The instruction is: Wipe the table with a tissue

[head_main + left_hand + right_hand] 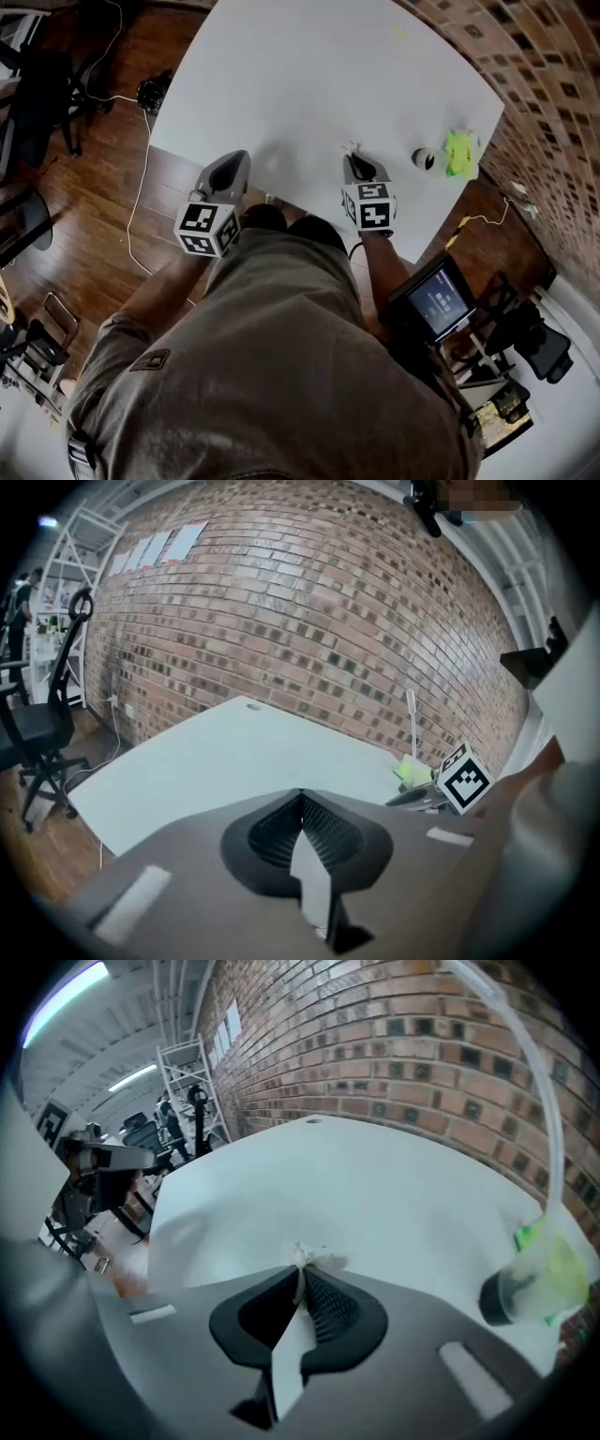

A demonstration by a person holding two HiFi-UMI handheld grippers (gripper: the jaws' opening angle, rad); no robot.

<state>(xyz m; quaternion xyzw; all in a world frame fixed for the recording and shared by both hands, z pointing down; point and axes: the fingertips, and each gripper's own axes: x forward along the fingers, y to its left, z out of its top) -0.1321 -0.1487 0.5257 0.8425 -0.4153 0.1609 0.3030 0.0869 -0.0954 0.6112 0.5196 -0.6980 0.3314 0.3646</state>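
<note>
The white table [309,84] fills the top of the head view. My right gripper [355,154] hangs over its near edge, shut on a small crumpled white tissue [312,1260] that pokes out past the jaw tips; the tissue [352,148] shows as a white wisp in the head view too. My left gripper [234,161] is at the near edge further left, jaws together with nothing between them [300,795]. In the left gripper view the table [234,761] stretches ahead toward the brick wall.
A clear bottle with a dark cap and green contents [450,156] lies near the table's right edge, also in the right gripper view [534,1279]. A brick wall [544,103] runs along the right. Office chairs [37,103] and a white cable [141,187] are on the wooden floor left.
</note>
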